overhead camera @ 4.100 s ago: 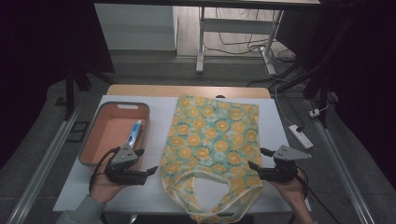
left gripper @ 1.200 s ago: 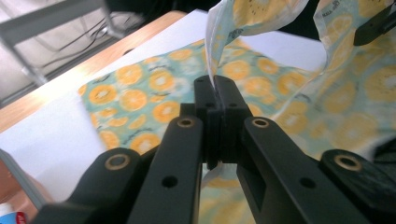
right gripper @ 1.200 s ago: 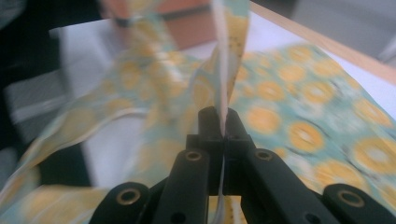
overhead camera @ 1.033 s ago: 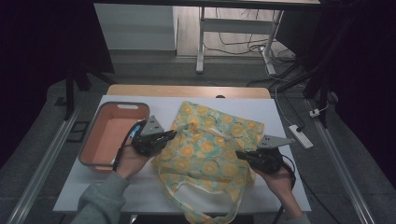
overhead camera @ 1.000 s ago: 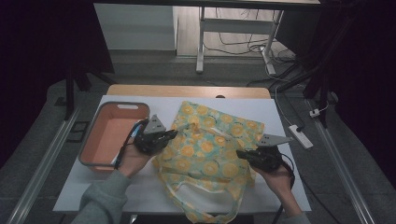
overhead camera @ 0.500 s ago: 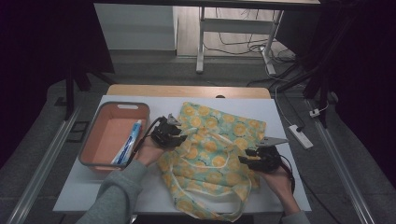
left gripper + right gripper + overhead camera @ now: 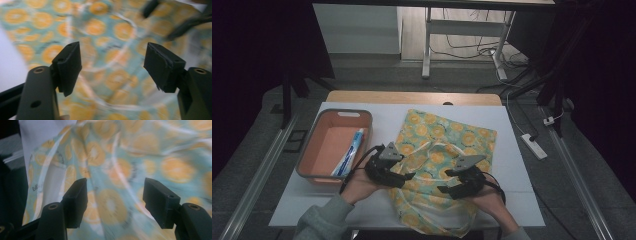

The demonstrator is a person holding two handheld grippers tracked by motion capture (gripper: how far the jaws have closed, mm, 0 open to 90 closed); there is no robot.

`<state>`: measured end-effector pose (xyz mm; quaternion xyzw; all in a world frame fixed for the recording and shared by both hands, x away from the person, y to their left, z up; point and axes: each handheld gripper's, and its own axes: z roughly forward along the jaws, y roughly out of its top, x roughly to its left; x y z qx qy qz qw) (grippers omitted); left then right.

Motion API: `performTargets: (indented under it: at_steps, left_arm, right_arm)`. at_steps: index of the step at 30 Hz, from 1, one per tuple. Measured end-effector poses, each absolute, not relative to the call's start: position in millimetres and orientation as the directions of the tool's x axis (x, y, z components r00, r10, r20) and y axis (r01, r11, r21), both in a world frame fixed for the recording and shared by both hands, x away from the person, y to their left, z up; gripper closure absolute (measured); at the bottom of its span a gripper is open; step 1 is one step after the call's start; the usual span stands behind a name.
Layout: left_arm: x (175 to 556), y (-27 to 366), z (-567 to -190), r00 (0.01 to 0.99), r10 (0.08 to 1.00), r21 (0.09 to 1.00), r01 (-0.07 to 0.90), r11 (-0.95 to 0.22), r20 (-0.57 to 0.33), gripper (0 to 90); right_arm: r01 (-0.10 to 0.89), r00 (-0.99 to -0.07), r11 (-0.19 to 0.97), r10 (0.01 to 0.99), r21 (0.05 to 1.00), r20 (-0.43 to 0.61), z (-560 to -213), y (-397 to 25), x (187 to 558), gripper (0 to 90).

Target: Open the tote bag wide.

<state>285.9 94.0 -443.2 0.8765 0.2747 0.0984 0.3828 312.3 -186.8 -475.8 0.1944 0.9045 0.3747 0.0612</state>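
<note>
Down at the near edge, two forearms come in over the white table point(image 7: 522, 150), and both hands sit right on the orange-print tote bag point(image 7: 452, 137). The left gripper point(image 7: 408, 176) hangs over the bag's near left part, jaws spread wide with nothing between them; in the left gripper view the print and a pale looping handle point(image 7: 105, 68) lie blurred straight ahead, between and beyond the jaws. The right gripper point(image 7: 443, 190) is at the bag's near right, jaws likewise parted and empty, with the fabric spread beneath and past them in the right gripper view point(image 7: 120, 202). The two grippers face each other across the crumpled middle of the bag, near one another but apart. The bag itself lies centre-right on the table, rumpled at the near end, flatter farther off. Left of the left hand sits an orange tray point(image 7: 319, 145), and a toothpaste tube point(image 7: 349, 156) lies along its right side. Farther right, off the table, a white power strip point(image 7: 534, 146) rests on the floor. Beyond the far edge stand metal desk legs point(image 7: 427, 45) and cables.
</note>
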Motion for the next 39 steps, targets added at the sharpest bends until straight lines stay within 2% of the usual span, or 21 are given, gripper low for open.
performTargets:
  at_steps: [1, 5, 9, 10, 11, 12, 13, 15, 26, 28, 31, 32, 33, 34, 39]
  left_arm:
    - [282, 91, -446, 0.843, 0.537, 0.724, 0.397, -0.563, -0.045, 34.3]
    - [270, 77, -455, 0.882, 0.469, 0.706, 0.364, -0.608, -0.051, 36.7]
    - [266, 64, -466, 0.896, 0.441, 0.683, 0.353, -0.64, -0.05, 38.9]
    - [266, 61, -469, 0.9, 0.433, 0.676, 0.351, -0.648, -0.053, 39.6]
    - [265, 58, -473, 0.905, 0.422, 0.671, 0.346, -0.656, -0.053, 39.7]
    - [264, 55, -476, 0.911, 0.409, 0.663, 0.339, -0.668, -0.053, 39.9]
    - [263, 51, -479, 0.915, 0.4, 0.655, 0.331, -0.679, -0.049, 39.9]
    - [262, 40, -486, 0.928, 0.371, 0.637, 0.307, -0.707, -0.036, 39.8]
    - [263, -12, -503, 0.961, 0.273, 0.599, 0.249, -0.761, -0.053, 38.7]
    - [263, -22, -507, 0.962, 0.269, 0.592, 0.244, -0.768, -0.048, 41.9]
    - [265, -33, -514, 0.96, 0.274, 0.586, 0.254, -0.769, -0.056, 66.2]
    - [266, -34, -515, 0.961, 0.269, 0.587, 0.256, -0.768, -0.066, 66.2]
    - [266, -35, -516, 0.962, 0.265, 0.586, 0.254, -0.769, -0.069, 81.2]
    - [266, -35, -517, 0.963, 0.261, 0.585, 0.252, -0.771, -0.071, 86.4]
    - [259, -24, -511, 0.975, 0.212, 0.586, 0.21, -0.783, -0.066, 88.9]
  right_arm:
    - [0.311, -0.927, 0.673, 0.371, 0.671, 0.058, -488, -176, 317, 37.3]
    - [0.302, -0.937, 0.732, 0.346, 0.61, 0.049, -503, -164, 321, 39.4]
    - [0.282, -0.942, 0.784, 0.335, 0.552, 0.006, -515, -155, 326, 46.5]
    - [0.27, -0.943, 0.782, 0.333, 0.561, -0.01, -515, -155, 326, 53.3]
    - [0.291, -0.935, 0.774, 0.354, 0.562, -0.004, -514, -155, 329, 67.7]
    - [0.299, -0.931, 0.771, 0.366, 0.562, -0.006, -514, -156, 330, 73.4]
    - [0.299, -0.931, 0.771, 0.366, 0.562, -0.006, -514, -156, 330, 73.4]
    - [0.32, -0.922, 0.756, 0.387, 0.571, 0.004, -514, -158, 335, 88.5]
    - [0.357, -0.896, 0.666, 0.442, 0.655, 0.039, -503, -167, 345, 90.0]
    - [0.36, -0.893, 0.654, 0.448, 0.665, 0.044, -502, -168, 346, 90.0]
    - [0.363, -0.888, 0.636, 0.457, 0.681, 0.047, -497, -170, 348, 90.0]
    - [0.363, -0.888, 0.636, 0.457, 0.681, 0.047, -497, -170, 348, 90.0]
    - [0.362, -0.886, 0.627, 0.462, 0.69, 0.045, -494, -170, 349, 90.0]
    - [0.361, -0.885, 0.624, 0.464, 0.693, 0.044, -492, -171, 350, 90.0]
    - [0.358, -0.869, 0.61, 0.495, 0.707, 0.013, -484, -172, 357, 90.0]
